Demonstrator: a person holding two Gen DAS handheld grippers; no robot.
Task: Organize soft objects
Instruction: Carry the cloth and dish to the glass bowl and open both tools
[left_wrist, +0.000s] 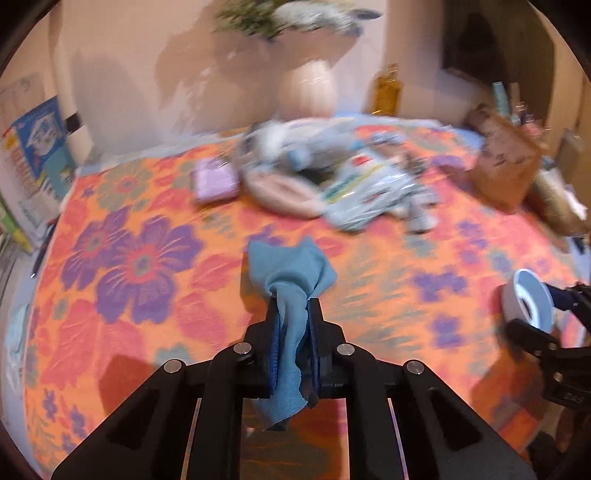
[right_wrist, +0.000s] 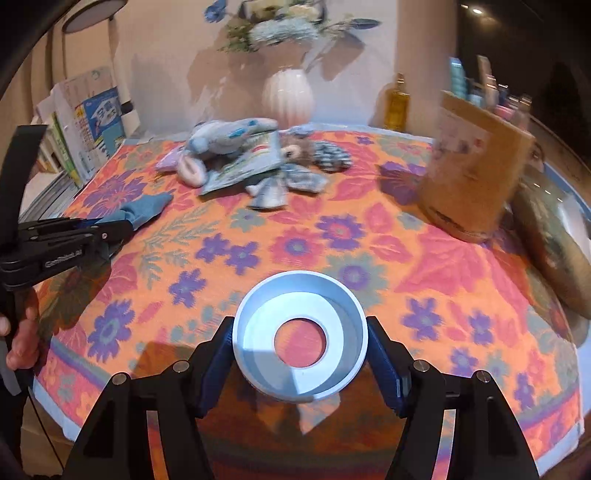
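My left gripper (left_wrist: 293, 308) is shut on a blue cloth (left_wrist: 291, 269) and holds it above the floral tablecloth (left_wrist: 147, 258); the cloth bunches out past the fingertips and hangs down between the fingers. From the right wrist view the left gripper (right_wrist: 127, 221) shows at the left with the cloth (right_wrist: 147, 208). My right gripper (right_wrist: 301, 332) is shut on a white ring-shaped holder (right_wrist: 301, 376), held above the table's near edge. It also shows at the right edge of the left wrist view (left_wrist: 532, 306). A pile of soft toys and cloths (right_wrist: 243, 155) lies at the far side of the table.
A brown paper bag (right_wrist: 472, 177) with bottles stands at the right. A white vase (right_wrist: 288, 94) and an amber bottle (right_wrist: 397, 105) stand at the back by the wall. Books and boxes (right_wrist: 92, 122) lean at the left. A purple pouch (left_wrist: 216, 181) lies beside the pile.
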